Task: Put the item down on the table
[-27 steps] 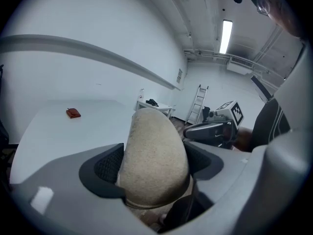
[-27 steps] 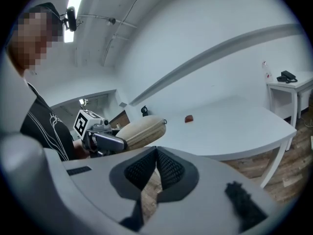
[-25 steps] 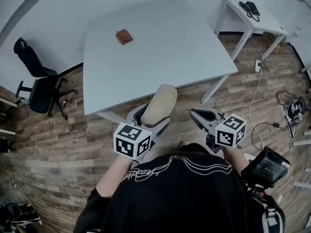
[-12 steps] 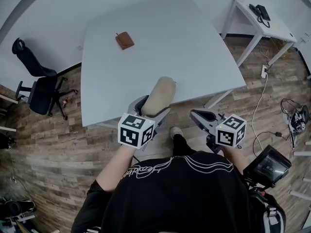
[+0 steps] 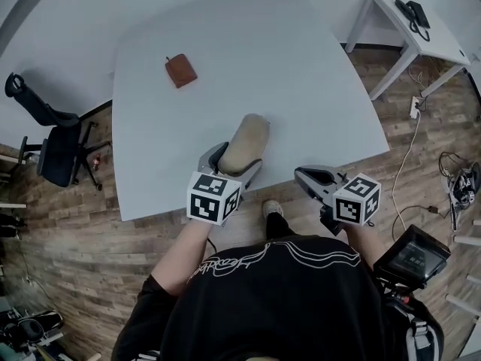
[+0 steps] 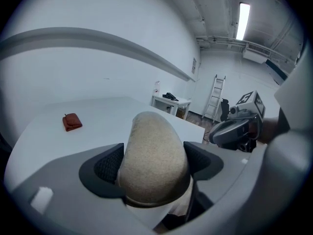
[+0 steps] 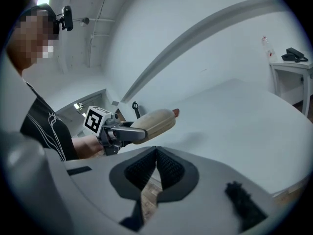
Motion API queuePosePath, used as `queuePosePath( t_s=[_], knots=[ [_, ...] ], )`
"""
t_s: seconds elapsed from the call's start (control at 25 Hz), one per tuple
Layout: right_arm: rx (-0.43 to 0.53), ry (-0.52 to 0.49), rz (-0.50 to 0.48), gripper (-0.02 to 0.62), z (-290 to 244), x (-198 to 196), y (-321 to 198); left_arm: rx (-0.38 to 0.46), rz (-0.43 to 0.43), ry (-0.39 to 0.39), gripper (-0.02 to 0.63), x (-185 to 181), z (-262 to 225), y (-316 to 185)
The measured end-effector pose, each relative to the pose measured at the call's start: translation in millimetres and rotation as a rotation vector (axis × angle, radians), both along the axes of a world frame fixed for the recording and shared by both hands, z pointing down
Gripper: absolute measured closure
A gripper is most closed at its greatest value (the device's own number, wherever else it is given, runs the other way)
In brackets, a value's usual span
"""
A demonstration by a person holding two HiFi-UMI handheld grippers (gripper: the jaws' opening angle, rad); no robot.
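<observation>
A beige, rounded oblong item [image 5: 246,140] sticks out of my left gripper [image 5: 237,159], whose jaws stand wide and are shut on its sides. In the left gripper view the item [image 6: 153,151] fills the space between both pads. It hangs above the near edge of the white table [image 5: 301,74]. My right gripper [image 5: 304,176] hovers off the table's near edge to the right, over the floor. Its jaws [image 7: 156,166] are shut with nothing between them. From the right gripper view the item [image 7: 152,123] shows above the tabletop.
A small brown wallet [image 5: 180,71] lies at the table's far left. A black office chair [image 5: 46,138] stands left of the table. A small white side table with a phone [image 5: 412,22] is at the far right, with cables [image 5: 457,179] on the wooden floor.
The person has stepped closer to the table. My left gripper with the beige item has gone from above the floor to above the table's near edge. The right gripper kept its pose.
</observation>
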State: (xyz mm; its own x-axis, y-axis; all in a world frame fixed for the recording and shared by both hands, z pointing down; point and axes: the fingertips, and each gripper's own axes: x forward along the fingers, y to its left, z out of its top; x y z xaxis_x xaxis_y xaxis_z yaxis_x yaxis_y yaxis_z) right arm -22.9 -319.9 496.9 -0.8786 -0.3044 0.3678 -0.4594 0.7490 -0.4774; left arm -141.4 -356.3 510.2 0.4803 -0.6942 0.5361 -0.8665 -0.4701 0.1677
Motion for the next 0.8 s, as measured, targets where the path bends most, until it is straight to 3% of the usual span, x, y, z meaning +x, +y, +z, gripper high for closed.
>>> queuePosePath(
  t_s=[0.28, 0.56, 0.8],
  knots=[
    [-0.012, 0.063, -0.032, 0.586, 21.2, -4.7, -46.9, -0.065, -0.024, -0.053, 0.216, -1.9, 59.1, -71.9],
    [-0.030, 0.086, -0.037, 0.586, 30.5, -4.5, -52.0, -0.142, -0.080, -0.106, 0.216, -14.4, 104.9, -98.3],
    [-0.055, 0.082, -0.025, 0.586, 38.2, -6.5, -49.0, -0.189, -0.057, -0.168, 0.215, -17.3, 131.5, -94.7]
  ],
)
